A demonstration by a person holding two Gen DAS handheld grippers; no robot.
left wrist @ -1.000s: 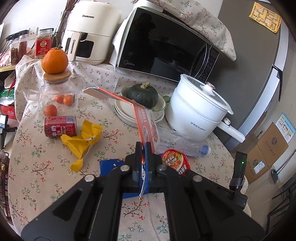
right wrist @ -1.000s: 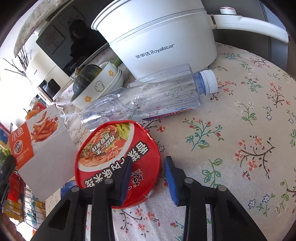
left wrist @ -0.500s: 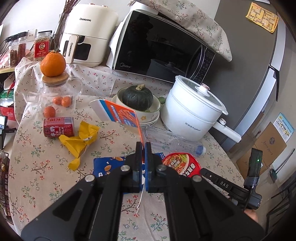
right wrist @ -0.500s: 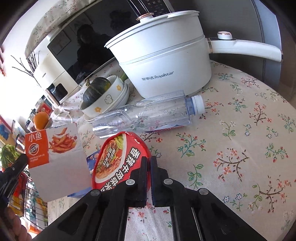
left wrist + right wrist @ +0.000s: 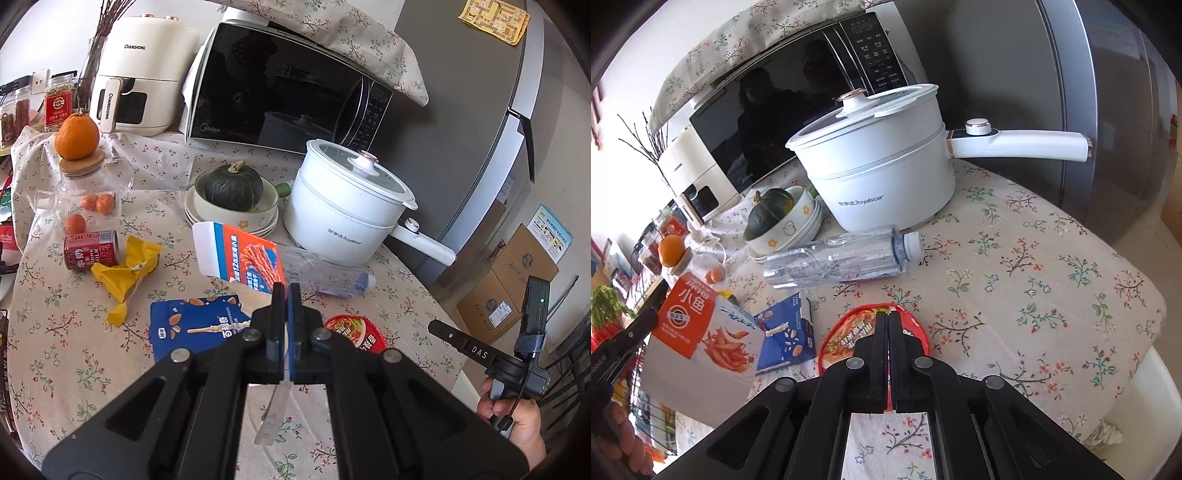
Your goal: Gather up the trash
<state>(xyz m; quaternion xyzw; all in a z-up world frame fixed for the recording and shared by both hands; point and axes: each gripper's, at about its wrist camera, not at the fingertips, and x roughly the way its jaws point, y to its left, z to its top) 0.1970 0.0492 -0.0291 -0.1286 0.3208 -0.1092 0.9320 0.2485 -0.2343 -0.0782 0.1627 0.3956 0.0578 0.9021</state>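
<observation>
the right gripper (image 5: 888, 314) had just snapped closed on the red noodle lid (image 5: 849, 334) at lower center, while the left gripper (image 5: 284, 286) pinched the orange snack box (image 5: 240, 254).

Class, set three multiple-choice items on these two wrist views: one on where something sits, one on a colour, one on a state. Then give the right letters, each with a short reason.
1. Where is the dark green squash?
A. in the bowl on the stacked plates
B. on top of the microwave
C. inside the white pot

2. What colour is the crumpled wrapper beside the red can?
A. green
B. yellow
C. white

3. How is the clear plastic bottle placed?
A. upright, with its cap off
B. on its side, with its cap on
C. held between jaws

Answers:
1. A: the squash sits in a bowl beside the white pot.
2. B: the wrapper is plainly yellow against the floral tablecloth.
3. B: it lies flat in front of the pot, white cap fitted.
</observation>
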